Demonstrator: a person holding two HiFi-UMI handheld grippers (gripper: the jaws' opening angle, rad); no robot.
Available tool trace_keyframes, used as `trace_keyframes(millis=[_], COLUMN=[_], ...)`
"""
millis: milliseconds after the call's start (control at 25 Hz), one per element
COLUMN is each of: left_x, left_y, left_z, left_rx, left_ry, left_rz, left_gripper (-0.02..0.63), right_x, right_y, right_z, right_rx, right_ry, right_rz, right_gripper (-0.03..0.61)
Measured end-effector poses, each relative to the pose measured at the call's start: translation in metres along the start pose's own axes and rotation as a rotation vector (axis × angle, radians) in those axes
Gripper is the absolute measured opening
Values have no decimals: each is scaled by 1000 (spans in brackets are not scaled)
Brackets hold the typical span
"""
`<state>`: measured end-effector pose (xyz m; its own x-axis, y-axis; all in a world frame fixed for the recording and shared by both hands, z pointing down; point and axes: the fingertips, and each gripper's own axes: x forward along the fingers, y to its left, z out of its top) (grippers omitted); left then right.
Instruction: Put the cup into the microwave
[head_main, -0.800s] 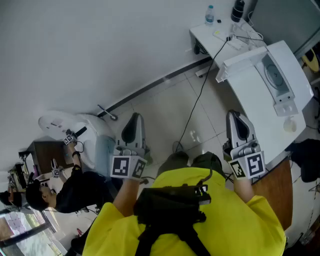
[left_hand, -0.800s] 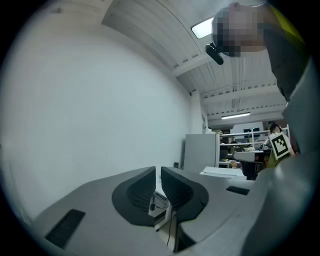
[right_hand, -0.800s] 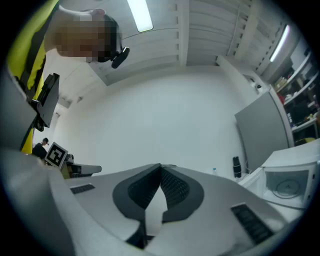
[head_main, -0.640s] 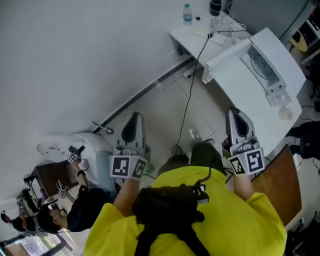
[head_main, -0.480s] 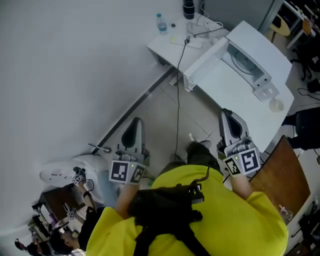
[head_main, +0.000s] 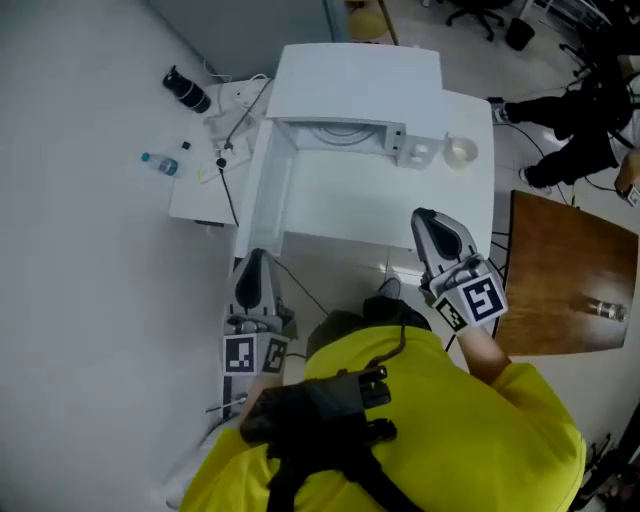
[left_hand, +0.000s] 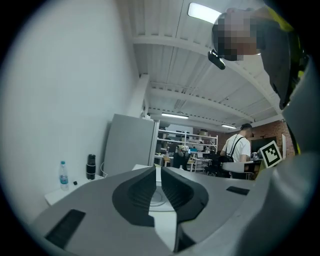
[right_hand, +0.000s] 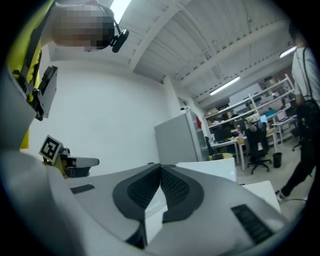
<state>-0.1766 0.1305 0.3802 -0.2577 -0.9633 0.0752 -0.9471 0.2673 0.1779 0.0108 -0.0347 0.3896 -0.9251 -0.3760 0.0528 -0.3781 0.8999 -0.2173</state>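
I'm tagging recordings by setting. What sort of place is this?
Probably a lab or workshop-style office: pale metal storage shelves loaded with gear, a black wheeled office chair, and a long strip ceiling light.

bare tabletop (head_main: 360, 205) before microwave (head_main: 355, 75), open door (head_main: 268, 190) at left

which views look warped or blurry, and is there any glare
head view: sharp and evenly lit, no hard shadows, though the white microwave looks skewed by the wide lens; left gripper view: fisheye circle with black corners, ceiling light panel blown out, grey left gripper soft up close; right gripper view: same fisheye, grey right gripper blurred.
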Motion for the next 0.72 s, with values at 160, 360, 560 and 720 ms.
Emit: trace_keyframes(millis=[160, 360, 560, 720], left_x=[64, 125, 159, 181], left_y=[-28, -49, -62, -88], left_z=[-9, -22, -33, -60], left_rx=[0, 40, 92, 131], left_ry=[36, 70, 121, 197], left_rz=[-139, -310, -484, -616], left_gripper=[28, 120, 72, 248], right_x=[-12, -12, -12, 3], right_y=[-42, -85, -90, -90], right_z=[0, -12, -8, -5], right_rx=[10, 18, 15, 7], right_ry=[10, 28, 11, -18], right_rz=[-141, -319, -463, -496], right_gripper=[8, 83, 83, 83])
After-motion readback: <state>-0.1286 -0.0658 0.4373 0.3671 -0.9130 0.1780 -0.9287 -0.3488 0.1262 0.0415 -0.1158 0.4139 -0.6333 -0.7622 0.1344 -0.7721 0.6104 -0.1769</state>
